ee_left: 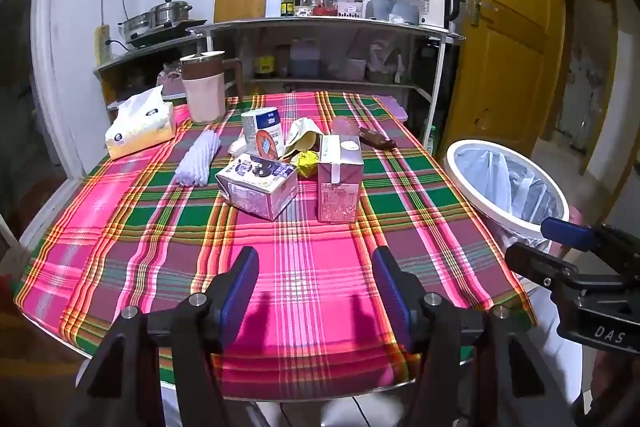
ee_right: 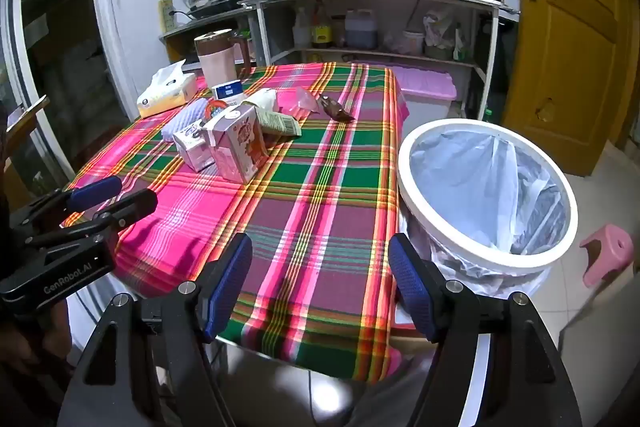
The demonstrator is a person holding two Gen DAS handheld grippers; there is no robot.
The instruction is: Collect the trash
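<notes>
Two milk cartons [ee_left: 280, 183] — pinkish, boxy.

Bright, sharp, fisheye-warped, dark-cornered.

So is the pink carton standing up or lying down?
Standing up. The pink carton is upright on the tablecloth, cap on top; the purple carton beside it lies tipped over.

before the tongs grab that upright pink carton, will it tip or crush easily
The pink carton stands upright on a soft tablecloth, taller than its base is wide, so a sideways nudge would probably tip it. Its top looks opened, so it is likely empty and light. Thin card walls would probably dent under a hard squeeze, so grip gently across the flat sides.
</notes>
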